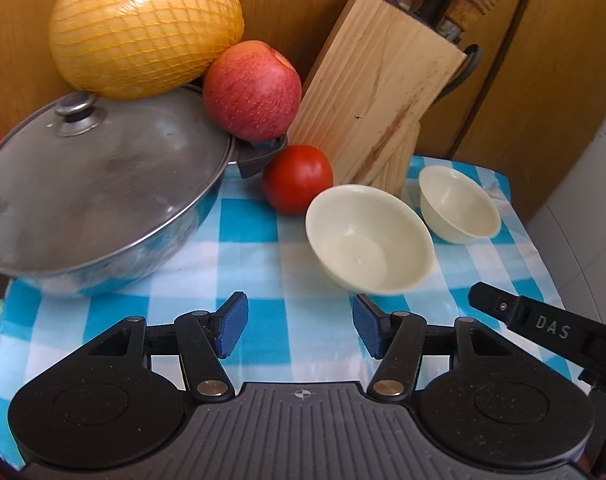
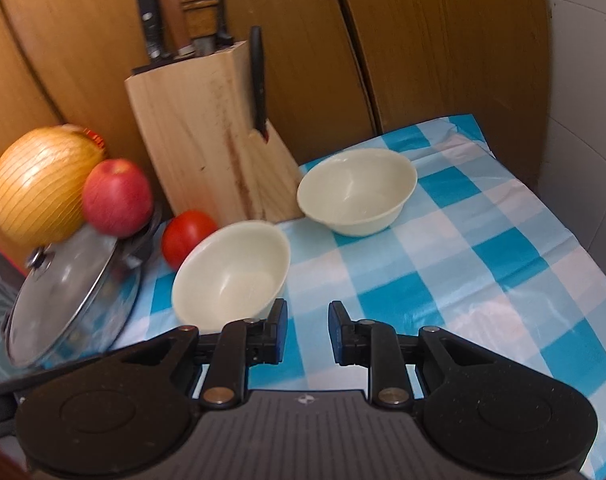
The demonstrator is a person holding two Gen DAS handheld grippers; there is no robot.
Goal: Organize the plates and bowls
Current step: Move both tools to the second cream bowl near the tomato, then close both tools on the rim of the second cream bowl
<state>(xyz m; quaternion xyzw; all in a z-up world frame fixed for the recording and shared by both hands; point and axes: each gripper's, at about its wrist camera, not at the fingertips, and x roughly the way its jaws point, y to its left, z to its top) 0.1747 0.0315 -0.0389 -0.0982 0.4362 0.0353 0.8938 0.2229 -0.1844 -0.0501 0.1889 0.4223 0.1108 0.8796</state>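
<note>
Your left gripper stood spread and empty, your right gripper narrowly parted, holding nothing. The near bowl sat mid-table beside the tomato, the far bowl near the back edge by the knife block. A careless reach could have nudged the tomato rolling.

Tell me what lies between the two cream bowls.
Only bare checked tablecloth separates the near bowl from the far bowl; they stand apart, as the right wrist view shows.
</note>
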